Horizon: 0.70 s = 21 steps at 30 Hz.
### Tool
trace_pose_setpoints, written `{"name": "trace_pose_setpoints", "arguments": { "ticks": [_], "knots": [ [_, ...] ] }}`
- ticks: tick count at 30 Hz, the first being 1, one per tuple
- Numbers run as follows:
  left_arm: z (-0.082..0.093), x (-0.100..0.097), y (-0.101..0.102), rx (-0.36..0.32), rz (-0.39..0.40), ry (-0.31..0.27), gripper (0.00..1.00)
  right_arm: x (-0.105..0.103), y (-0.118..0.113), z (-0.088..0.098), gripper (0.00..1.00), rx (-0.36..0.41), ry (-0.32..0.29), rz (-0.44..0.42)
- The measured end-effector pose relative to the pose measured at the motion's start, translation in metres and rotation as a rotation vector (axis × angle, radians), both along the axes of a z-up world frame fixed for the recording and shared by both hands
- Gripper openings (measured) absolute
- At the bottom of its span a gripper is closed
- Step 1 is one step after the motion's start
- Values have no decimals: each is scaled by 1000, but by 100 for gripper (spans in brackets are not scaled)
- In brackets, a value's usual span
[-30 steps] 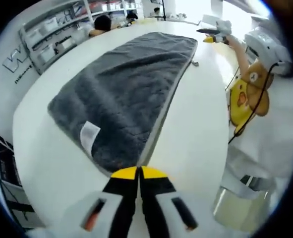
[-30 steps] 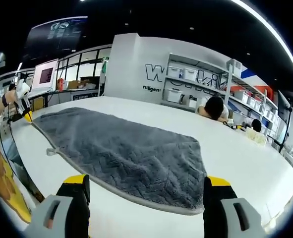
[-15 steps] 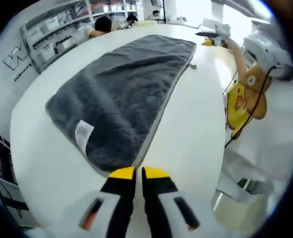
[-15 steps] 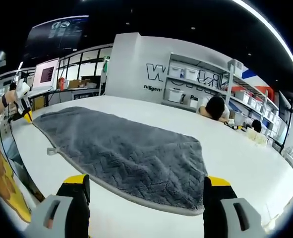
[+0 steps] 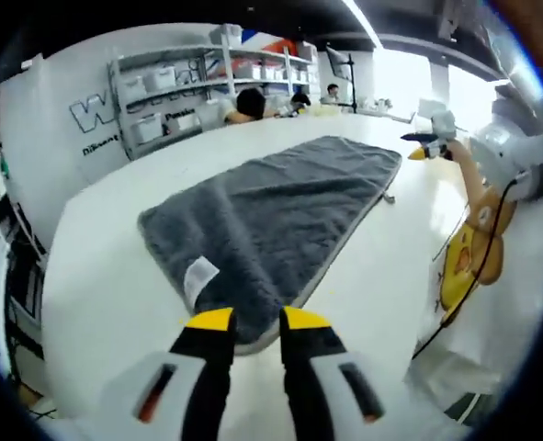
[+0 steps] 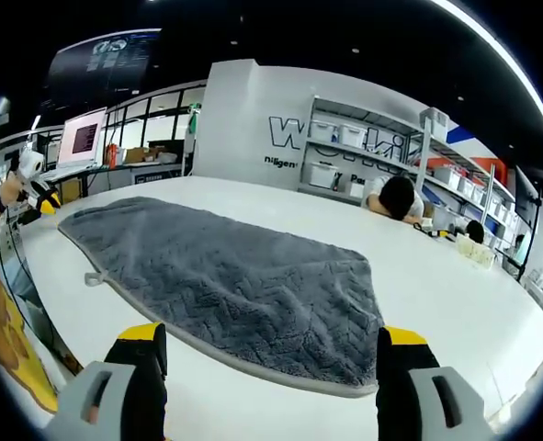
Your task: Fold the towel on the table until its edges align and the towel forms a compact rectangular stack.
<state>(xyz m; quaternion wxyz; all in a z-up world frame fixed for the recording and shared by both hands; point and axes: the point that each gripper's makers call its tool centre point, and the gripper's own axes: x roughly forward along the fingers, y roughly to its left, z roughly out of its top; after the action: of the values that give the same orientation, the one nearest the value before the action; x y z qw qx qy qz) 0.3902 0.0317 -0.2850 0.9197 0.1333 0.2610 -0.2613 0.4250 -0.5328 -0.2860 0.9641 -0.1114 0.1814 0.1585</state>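
Towel: one, dark grey, ribbed weave with a pale border, spread flat along the white table. White label sewn near the corner closest to my left gripper. A small loop sticks out from the towel's near edge in the right gripper view.

Left gripper: black fingers with yellow tips, parted by a narrow gap. The towel's near corner lies right at that gap; I cannot tell whether the tips touch the cloth.

Right gripper: my fingers stand wide apart, holding nothing, above bare table just short of the towel's long edge. In the left gripper view it shows at the towel's far end, off the near corner there.

Table: white, large, carrying the towel.

Background: shelves with bins against a white wall; a person slumped over the far table edge.
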Motion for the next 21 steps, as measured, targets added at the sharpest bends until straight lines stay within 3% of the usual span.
{"name": "trace_pose_setpoints", "arguments": {
  "ticks": [3, 9, 12, 21],
  "knots": [
    [7, -1, -2, -75, 61, -74, 24, 0, 0, 0, 99, 2, 1, 2],
    [11, -11, -8, -76, 75, -138, 34, 1, 1, -1, 99, 2, 5, 7],
    [20, -13, -12, -123, 92, -191, 37, 2, 1, -2, 99, 1, 6, 7],
    [14, -22, -22, -128, 125, -184, 59, 1, -1, -5, 99, 0, 18, 5]
  ]
}}
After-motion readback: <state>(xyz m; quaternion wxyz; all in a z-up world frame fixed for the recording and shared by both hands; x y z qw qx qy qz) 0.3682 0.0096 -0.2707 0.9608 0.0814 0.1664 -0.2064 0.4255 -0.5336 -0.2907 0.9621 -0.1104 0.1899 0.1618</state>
